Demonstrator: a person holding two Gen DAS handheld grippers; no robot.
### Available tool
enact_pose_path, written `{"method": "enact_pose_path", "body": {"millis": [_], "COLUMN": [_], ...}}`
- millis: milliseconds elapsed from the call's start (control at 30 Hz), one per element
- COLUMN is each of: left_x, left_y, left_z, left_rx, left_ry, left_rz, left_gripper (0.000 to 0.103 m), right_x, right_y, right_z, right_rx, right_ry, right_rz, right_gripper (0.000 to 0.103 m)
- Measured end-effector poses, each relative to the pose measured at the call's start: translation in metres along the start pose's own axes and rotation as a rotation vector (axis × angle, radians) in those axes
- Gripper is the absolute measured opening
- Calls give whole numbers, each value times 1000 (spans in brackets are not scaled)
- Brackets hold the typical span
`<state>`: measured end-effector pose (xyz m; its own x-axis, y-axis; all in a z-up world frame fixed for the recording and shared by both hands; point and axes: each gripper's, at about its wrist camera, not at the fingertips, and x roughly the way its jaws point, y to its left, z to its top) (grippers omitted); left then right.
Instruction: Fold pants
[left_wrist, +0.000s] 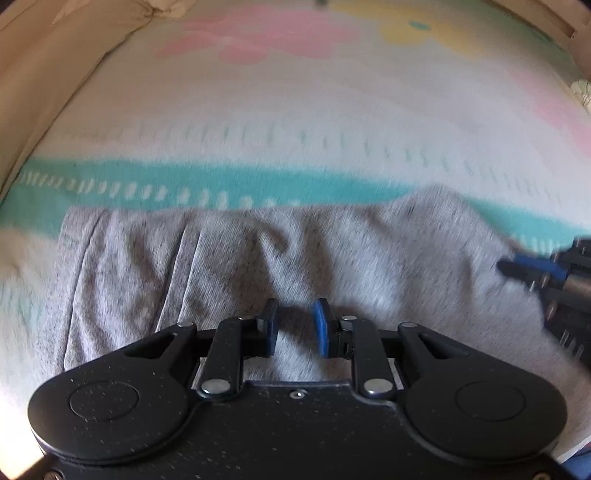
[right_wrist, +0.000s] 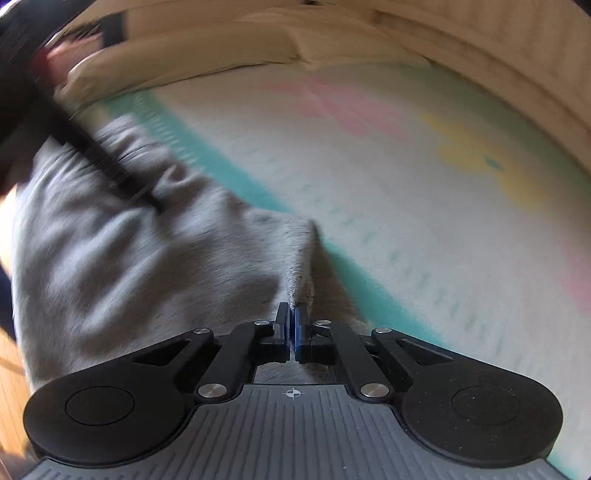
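**Right-wrist view: pants pinched at the lower centre**

Right-wrist view shows the right tongs (right_wrist: 293, 325) closed tight on a raised fold of the grey pants (right_wrist: 122, 258), which spread across the left half of the frame on a pastel flowered blanket (right_wrist: 424, 206). In the left-wrist view, the left tongs (left_wrist: 295, 328) stand partly open just above the pants (left_wrist: 258, 258), the blue pads (left_wrist: 321, 328) gripping nothing. Both views are blurred.

Text: none readable in either view.
Labels, brands, numbers: none.
Sign: a small crosshair mark on the right gripper (right_wrist: 294, 325) body, no lettering.
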<state>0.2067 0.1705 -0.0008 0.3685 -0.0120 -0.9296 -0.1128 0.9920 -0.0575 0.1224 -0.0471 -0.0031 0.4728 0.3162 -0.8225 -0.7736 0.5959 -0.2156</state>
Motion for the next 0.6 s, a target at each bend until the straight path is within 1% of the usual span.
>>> {"method": "enact_pose_path", "body": {"millis": [100, 133, 167, 233, 267, 333, 400, 467, 600], "left_x": [-12, -16, -20, -25, -27, -26, -21, -11, 14], "left_y": [-7, -11, -15, -27, -36, -54, -73, -90, -116], "left_z": [12, 17, 22, 34, 39, 49, 56, 60, 58], "left_rx": [1, 8, 18, 46, 73, 142, 209, 268, 344], "left_ry": [-46, -63, -75, -93, -94, -79, -63, -45, 22], "left_rz": [-15, -20, -27, -51, -68, -109, -134, -122, -57], "left_gripper": [30, 34, 44, 56, 57, 58, 63, 65, 65], "right_x": [-4, -4, -4, -2, -2, -2, -3, -3, -3], "right_y": [26, 33, 38, 46, 49, 52, 51, 50, 52], "right_z": [-8, -11, -14, -18, -20, -23, -22, -23, -24], "right_rx": [-101, -125, -145, -169, -178, -194, -185, -179, -196], "right_ry": [11, 18, 24, 31, 33, 29, 27, 26, 19], "right_rz": [-23, -26, -29, -32, -35, -45, -46, -46, -52], "right_gripper": [2, 2, 2, 2, 2, 3, 3, 3, 3]}}
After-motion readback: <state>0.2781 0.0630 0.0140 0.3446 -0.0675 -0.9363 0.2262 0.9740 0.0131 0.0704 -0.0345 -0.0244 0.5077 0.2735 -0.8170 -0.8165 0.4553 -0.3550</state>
